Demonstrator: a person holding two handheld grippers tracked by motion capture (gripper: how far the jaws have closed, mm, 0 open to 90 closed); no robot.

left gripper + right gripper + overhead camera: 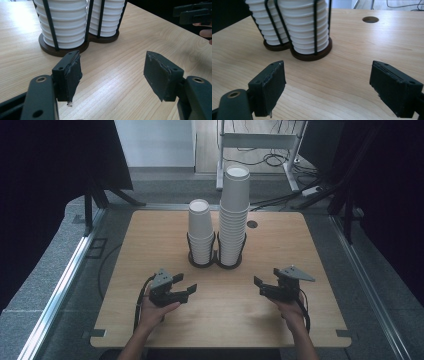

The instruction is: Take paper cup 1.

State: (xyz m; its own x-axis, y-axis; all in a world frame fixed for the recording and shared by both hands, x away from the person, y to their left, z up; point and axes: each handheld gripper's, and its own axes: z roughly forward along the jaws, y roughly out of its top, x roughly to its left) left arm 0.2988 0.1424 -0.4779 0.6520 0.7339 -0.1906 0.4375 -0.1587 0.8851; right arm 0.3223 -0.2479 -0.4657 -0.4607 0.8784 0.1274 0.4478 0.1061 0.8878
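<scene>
Two stacks of white paper cups stand in a black wire holder (215, 262) at the middle of the wooden table (220, 320). The short stack (201, 227) is on the left and the tall stack (234, 210) on the right. My left gripper (189, 292) hovers in front of the holder at the left, open, with nothing between its jaws (112, 75); the short stack (62, 22) is nearest to it. My right gripper (260, 287) is at the front right, open and empty (328, 85), facing the tall stack (307, 27).
A round cable hole (252, 224) lies in the tabletop behind the tall stack. Black curtains hang at both sides. A metal frame with cables (260, 145) stands on the floor beyond the table. The right gripper (192, 12) appears at the left gripper view's top right.
</scene>
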